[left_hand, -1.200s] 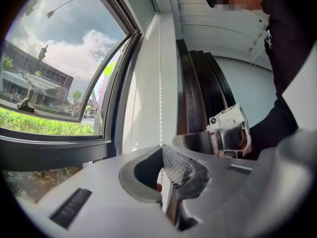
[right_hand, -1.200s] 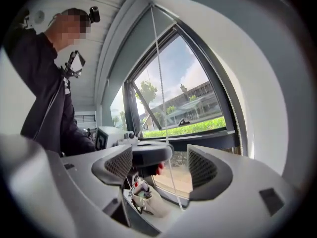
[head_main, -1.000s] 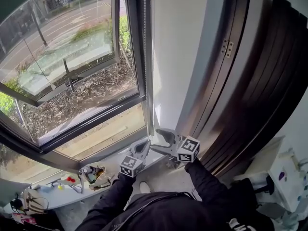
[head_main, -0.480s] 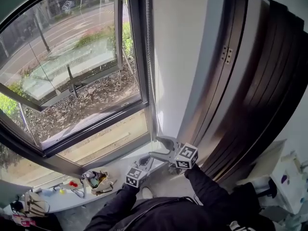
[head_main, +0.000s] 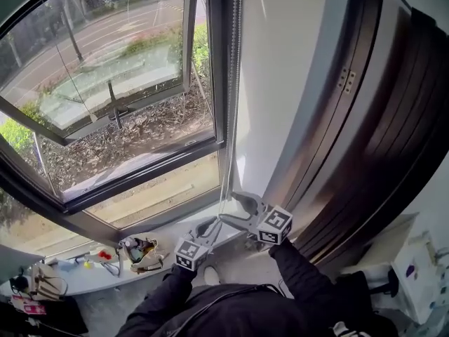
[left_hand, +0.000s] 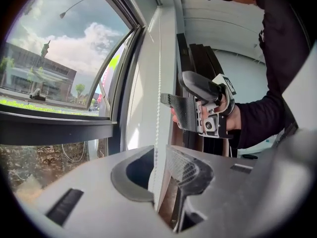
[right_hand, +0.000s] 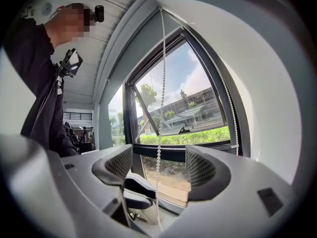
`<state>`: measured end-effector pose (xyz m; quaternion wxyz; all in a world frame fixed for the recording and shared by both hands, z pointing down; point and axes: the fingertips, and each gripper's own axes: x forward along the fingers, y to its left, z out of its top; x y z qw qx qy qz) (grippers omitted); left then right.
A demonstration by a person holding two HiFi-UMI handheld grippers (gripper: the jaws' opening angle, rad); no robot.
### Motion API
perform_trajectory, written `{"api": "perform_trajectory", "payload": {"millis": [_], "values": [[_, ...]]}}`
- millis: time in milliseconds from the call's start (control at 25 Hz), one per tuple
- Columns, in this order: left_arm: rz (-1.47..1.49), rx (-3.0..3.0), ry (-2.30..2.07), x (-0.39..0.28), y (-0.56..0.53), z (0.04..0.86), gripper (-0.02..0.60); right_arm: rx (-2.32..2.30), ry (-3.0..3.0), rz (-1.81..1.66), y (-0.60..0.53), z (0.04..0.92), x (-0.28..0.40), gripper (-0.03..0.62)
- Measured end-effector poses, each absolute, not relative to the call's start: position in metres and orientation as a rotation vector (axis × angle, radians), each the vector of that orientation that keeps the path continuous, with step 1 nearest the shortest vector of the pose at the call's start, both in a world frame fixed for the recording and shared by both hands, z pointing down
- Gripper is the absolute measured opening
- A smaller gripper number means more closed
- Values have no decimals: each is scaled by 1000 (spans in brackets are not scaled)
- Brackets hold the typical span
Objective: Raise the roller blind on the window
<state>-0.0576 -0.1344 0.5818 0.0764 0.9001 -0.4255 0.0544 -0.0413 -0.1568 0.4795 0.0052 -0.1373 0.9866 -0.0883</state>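
Seen from above, a window corner, with tongs in both my hands near the sill. The roller blind's white bead chain (head_main: 230,118) hangs down beside the dark window frame (head_main: 219,62). My left gripper (head_main: 210,225), the lower one, has just been easing its jaws apart. They stand narrowly parted, and the chain runs between them. My right gripper (head_main: 230,208), just above, gapes wide, and the chain hangs free between its jaws.

Left tongs (left_hand: 159,172) low in foreground, jaws just been opening, narrow gap, bead cord (left_hand: 157,108) running up between them, right tongs (left_hand: 174,97) higher beside cord, window frame (left_hand: 118,113) at left
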Motion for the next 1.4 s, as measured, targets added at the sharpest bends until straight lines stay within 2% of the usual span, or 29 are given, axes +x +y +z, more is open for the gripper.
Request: {"api": "perform_trajectory", "payload": {"millis": [40, 80, 120, 200, 280, 440, 840, 1400], "values": [[130, 2696, -1293, -61, -133, 574, 98, -459, 3084, -254, -158, 476, -39, 331], [98, 2691, -1320, -66, -132, 565, 140, -496, 3073, -223, -159, 471, -36, 278], [68, 2685, -1352, -71, -130, 557, 155, -543, 3054, -190, -160, 466, -31, 208], [2, 2666, -1411, -84, -123, 538, 153, -655, 2999, -131, -163, 456, -18, 56], [-66, 2635, -1463, -96, -115, 519, 141, -709, 2958, -97, -161, 447, -10, 5], [-71, 2571, -1555, -111, -99, 488, 6, -642, 2986, -100, -142, 438, -14, 5], [-53, 2587, -1643, -116, -61, 451, 6, -342, 3088, -105, -83, 435, -57, 5], [-76, 2613, -1604, -101, -56, 437, 6, -337, 3095, -90, -78, 429, -62, 2]]}}
